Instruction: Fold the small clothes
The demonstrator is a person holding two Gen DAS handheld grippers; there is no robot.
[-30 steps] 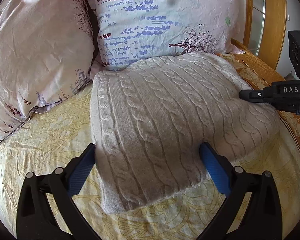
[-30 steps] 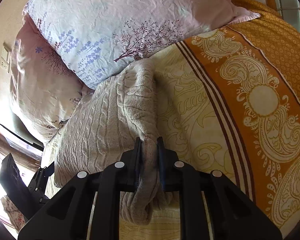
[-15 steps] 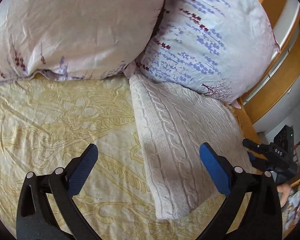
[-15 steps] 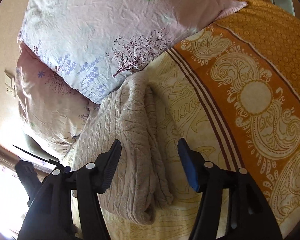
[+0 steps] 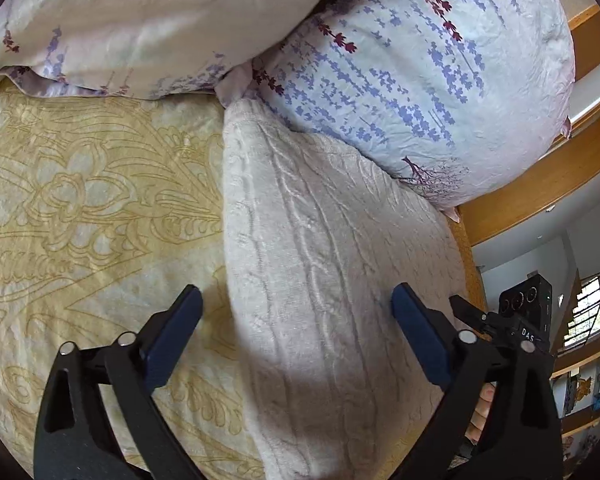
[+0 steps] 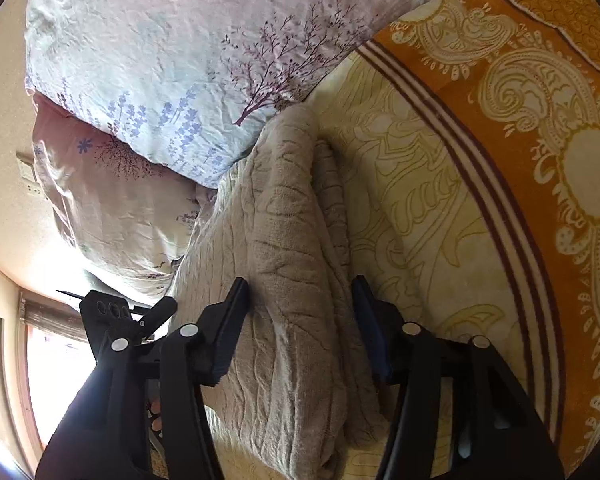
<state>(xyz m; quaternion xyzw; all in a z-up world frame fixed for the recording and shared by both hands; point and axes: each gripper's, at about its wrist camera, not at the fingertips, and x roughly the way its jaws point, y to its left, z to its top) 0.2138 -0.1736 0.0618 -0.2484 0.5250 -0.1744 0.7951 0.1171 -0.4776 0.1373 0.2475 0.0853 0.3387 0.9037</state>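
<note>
A folded beige cable-knit sweater (image 5: 320,264) lies on the yellow patterned bedspread (image 5: 80,220), its far end against the pillows. My left gripper (image 5: 296,320) is open and empty above the sweater's near left edge. In the right wrist view the sweater (image 6: 284,248) shows its thick folded side. My right gripper (image 6: 300,312) is open, its fingers on either side of that folded edge without gripping it. The right gripper also shows in the left wrist view (image 5: 500,324) at the sweater's right side.
Two floral pillows (image 5: 420,60) (image 5: 140,20) lie at the head of the bed. An orange patterned border (image 6: 540,120) runs along the bedspread's right side. A wooden bed frame (image 5: 540,184) stands beyond it. The left gripper shows at the left of the right wrist view (image 6: 112,320).
My right gripper has let go of the sweater's folded edge and opened. My left gripper has risen and swung left, staying open. The sweater now rests flat.
</note>
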